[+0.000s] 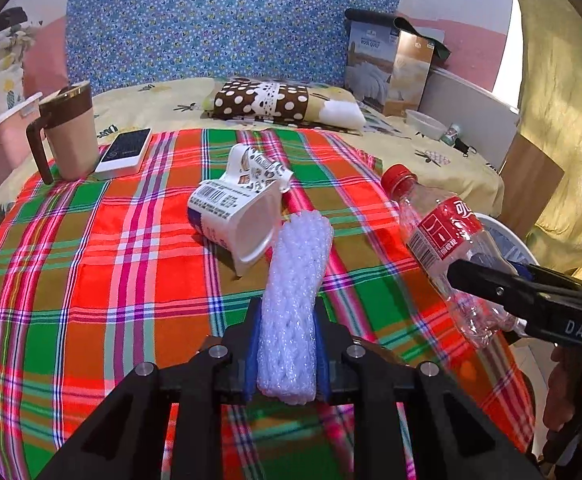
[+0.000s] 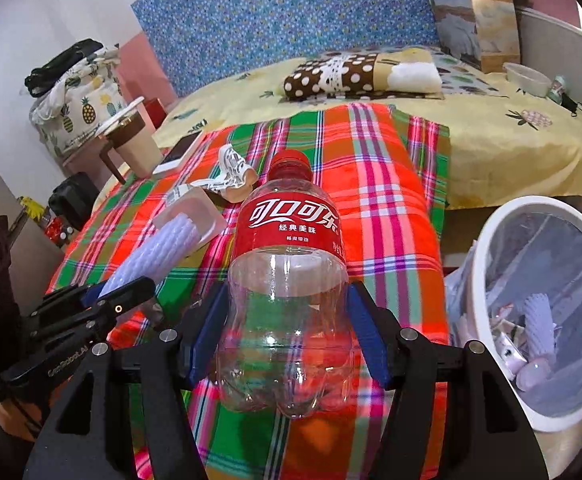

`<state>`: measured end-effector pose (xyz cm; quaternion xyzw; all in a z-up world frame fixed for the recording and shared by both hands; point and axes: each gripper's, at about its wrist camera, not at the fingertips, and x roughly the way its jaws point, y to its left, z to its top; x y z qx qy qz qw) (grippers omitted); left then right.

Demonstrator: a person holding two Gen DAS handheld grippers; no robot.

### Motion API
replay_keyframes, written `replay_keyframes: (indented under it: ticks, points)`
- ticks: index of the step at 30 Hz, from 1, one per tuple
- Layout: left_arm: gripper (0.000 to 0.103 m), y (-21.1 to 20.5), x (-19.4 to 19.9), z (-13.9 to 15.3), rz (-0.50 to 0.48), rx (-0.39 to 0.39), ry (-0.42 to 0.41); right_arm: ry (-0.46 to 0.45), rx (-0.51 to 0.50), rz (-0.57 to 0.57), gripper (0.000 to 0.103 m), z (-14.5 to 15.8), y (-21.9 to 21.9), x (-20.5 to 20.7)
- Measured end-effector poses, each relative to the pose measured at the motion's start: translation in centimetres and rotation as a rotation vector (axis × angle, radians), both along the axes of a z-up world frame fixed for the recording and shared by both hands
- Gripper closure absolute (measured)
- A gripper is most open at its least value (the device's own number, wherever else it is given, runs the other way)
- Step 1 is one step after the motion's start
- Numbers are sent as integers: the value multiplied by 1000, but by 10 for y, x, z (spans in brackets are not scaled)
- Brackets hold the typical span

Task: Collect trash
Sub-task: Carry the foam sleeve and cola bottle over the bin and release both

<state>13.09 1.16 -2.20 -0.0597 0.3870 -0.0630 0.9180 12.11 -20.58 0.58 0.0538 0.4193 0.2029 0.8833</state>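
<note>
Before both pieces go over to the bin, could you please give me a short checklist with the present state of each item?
1. Left tool shut on the foam net sleeve: ok, pads press both its sides.
2. Right tool shut on the cola bottle: ok, pads grip its clear lower body.
3. Bottle cap on: ok.
4. Bottle empty: ok, no liquid visible.
5. Waste bin open with room left: ok, it holds only a few pieces at the bottom.
6. Trash left on the plaid cloth: not ok, the crushed white cup lies there.
</note>
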Motion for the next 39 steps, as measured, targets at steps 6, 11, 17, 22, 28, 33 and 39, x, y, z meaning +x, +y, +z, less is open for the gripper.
replay_keyframes:
  ticks: [6,11,17,22,28,33,39]
  points:
    - [80,-13,-11,13,-14,-5,-29,-29,8,-18,41,6,-10,-8]
    - [80,-26,-15,21,-33,-9,-46,-49,10,-41,41,9,-18,-13]
    - [80,-42,-15,23,-65,-19,-49,-66,5,-75,41,10,-31,-17]
    - [80,-58,-9,25,-105,-32,-50,-67,0,-116,41,8,-46,-19]
    - [80,-84,1,23,-157,-29,-42,-65,-7,-181,41,5,-70,-21]
    - [80,-113,10,21,-213,-23,-37,-59,-12,-237,41,3,-92,-23]
    - [80,-149,20,19,-286,-16,-29,-45,-14,-294,41,-2,-117,-26]
